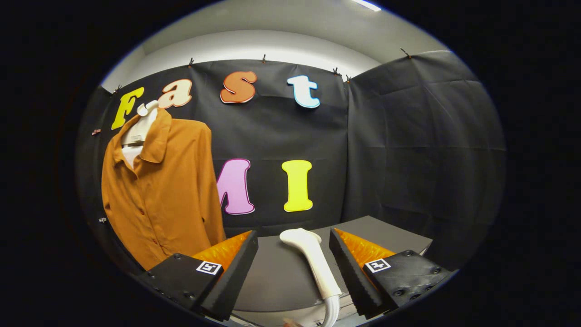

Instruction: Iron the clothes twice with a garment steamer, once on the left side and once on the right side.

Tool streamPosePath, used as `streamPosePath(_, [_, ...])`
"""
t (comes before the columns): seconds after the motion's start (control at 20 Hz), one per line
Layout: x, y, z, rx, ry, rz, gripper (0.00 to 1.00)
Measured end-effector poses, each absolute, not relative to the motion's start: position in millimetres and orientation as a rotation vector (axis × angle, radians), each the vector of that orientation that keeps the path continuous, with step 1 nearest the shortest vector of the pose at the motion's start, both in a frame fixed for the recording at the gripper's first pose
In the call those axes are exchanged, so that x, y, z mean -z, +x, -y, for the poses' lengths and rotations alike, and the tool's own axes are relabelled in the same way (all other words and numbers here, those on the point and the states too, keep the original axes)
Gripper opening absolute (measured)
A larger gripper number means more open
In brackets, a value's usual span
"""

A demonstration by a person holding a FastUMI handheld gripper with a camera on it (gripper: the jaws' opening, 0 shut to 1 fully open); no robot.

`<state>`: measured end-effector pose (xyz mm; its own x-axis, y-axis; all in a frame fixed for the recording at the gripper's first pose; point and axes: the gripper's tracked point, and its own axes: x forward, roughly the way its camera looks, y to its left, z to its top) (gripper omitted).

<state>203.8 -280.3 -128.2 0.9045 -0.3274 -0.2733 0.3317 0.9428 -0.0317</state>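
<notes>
Hanging against the booth's black cloth wall [408,145], the largest thing here is an orange-brown shirt [168,190], buttoned down its front, collar spread, on a white hanger [144,119] whose neck rises above the collar. It hangs beyond the left finger and well apart from the table's far left corner, its hem dropping behind that finger.

Below the wall lies the dark grey table [277,272], its far edge running just under the cloth and its far right corner jutting toward the wall's fold.

The gripper [293,254] sits low over the table with its fingers [236,268] spread wide, holding nothing; each finger carries a small square marker on its block.

Between the fingers, nearer the right one but not touching either, lies the white garment steamer [313,263]. Its rounded head points toward the table's far edge and its handle runs back toward the near edge, where a pale hose [331,313] curves off it.
</notes>
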Motion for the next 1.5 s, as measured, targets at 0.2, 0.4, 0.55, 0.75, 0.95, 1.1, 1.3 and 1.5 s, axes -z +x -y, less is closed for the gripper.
streamPosePath(0.2, [158.3,234.0,303.4,0.314,0.048,-0.343,0.99])
streamPosePath(0.4, [195.5,249.6,315.6,0.296,0.075,-0.446,0.99])
streamPosePath(0.55, [220.3,255.4,325.0,0.306,0.09,-0.522,0.99])
streamPosePath(0.75, [254.4,256.0,334.3,0.326,0.101,-0.647,0.99])
streamPosePath(0.95, [282.9,251.5,345.2,0.355,0.096,-0.749,0.99])
streamPosePath(1.1, [295.1,250.3,349.2,0.37,0.126,-0.801,0.87])
streamPosePath(1.3, [301.0,247.9,347.5,0.348,0.122,-0.832,0.52])
streamPosePath(1.5, [285.9,249.2,347.7,0.333,0.169,-0.779,0.47])
